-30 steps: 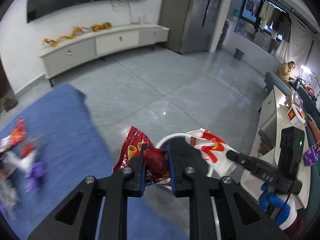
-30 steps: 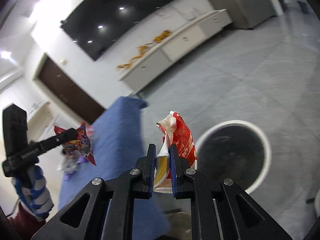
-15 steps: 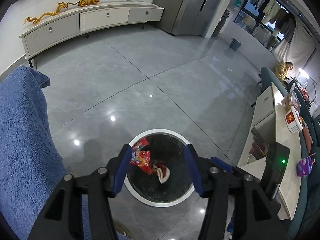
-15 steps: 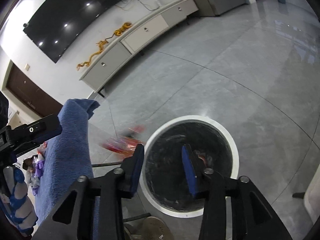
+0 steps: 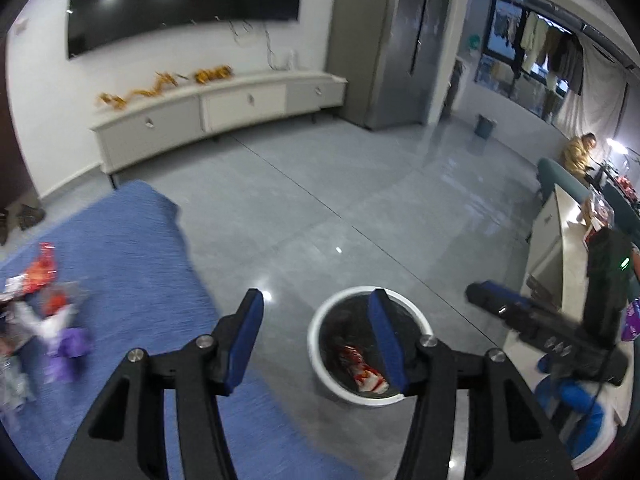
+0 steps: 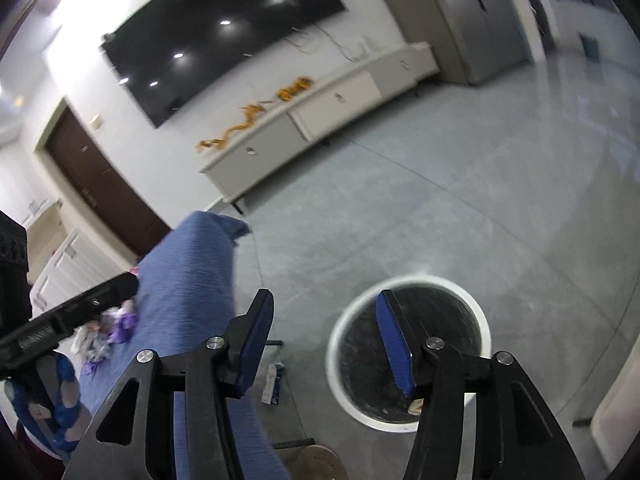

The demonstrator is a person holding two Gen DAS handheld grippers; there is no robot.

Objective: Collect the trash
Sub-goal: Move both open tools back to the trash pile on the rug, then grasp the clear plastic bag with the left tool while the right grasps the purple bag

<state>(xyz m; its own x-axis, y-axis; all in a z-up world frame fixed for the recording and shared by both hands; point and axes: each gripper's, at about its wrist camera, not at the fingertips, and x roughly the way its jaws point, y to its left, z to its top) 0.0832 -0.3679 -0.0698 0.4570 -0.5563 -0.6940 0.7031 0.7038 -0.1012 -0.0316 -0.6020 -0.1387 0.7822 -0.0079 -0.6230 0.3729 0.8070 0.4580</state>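
A white-rimmed round bin (image 5: 344, 390) stands on the grey floor, with red and white snack wrappers (image 5: 362, 370) lying inside it. It also shows in the right wrist view (image 6: 340, 332). My left gripper (image 5: 316, 340) is open and empty, above the floor between the bin and the blue cloth. My right gripper (image 6: 326, 342) is open and empty, above the bin's left rim. Several wrappers (image 5: 44, 312), red, white and purple, lie on the blue cloth (image 5: 120, 264) at the left. They show blurred in the right wrist view (image 6: 110, 332).
A small packet (image 6: 272, 384) lies on the floor left of the bin. A round wooden stool top (image 6: 316, 462) sits below the right gripper. A white table (image 5: 556, 248) stands at the right. A long white cabinet (image 5: 216, 112) runs along the far wall.
Both grippers have pulled up and back from over the bin and turned toward the room. The dropped wrappers now lie in the bin. The blue cloth with the wrappers is back in view.
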